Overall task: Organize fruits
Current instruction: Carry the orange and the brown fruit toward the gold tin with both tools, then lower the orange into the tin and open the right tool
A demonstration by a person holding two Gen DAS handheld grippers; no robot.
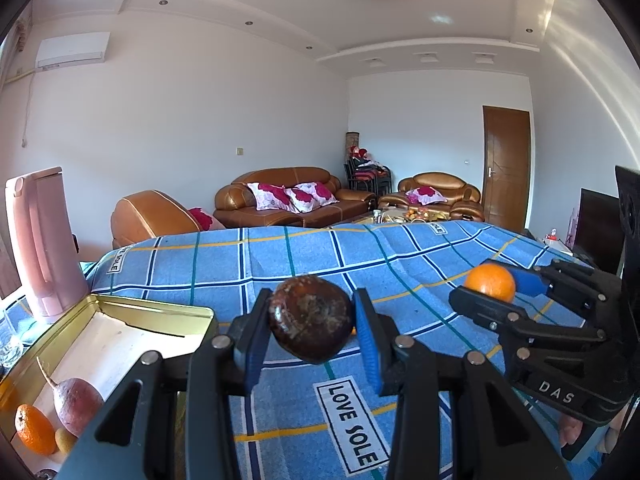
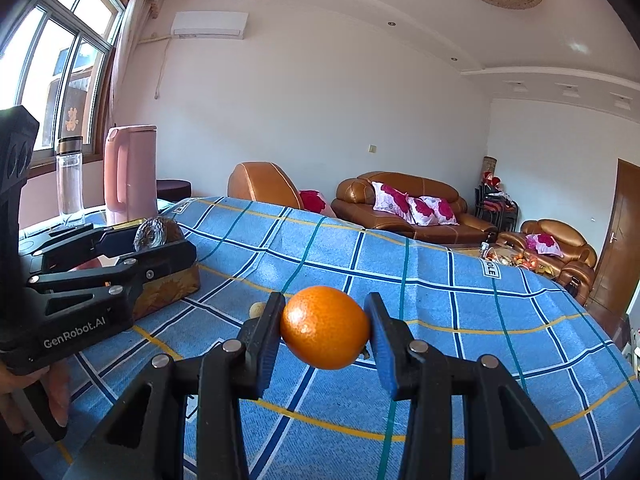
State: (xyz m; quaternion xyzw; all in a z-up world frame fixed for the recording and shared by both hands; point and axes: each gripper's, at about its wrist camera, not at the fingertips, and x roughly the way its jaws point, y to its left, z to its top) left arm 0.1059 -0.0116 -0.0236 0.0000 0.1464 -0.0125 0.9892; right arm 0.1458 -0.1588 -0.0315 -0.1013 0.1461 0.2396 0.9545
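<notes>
Between the left gripper (image 1: 310, 320) jaws sits a clamped brown fruit (image 1: 310, 318); right gripper (image 2: 325, 330) jaws clamp an orange (image 2: 325, 327).

Support surface: table under a blue checked cloth (image 1: 280, 256). Gold tin (image 1: 120, 320) rests at 9 o'clock; pink kettle (image 1: 40, 240) at 10 o'clock; clear bottle (image 2: 70, 180) beside kettle.
</notes>
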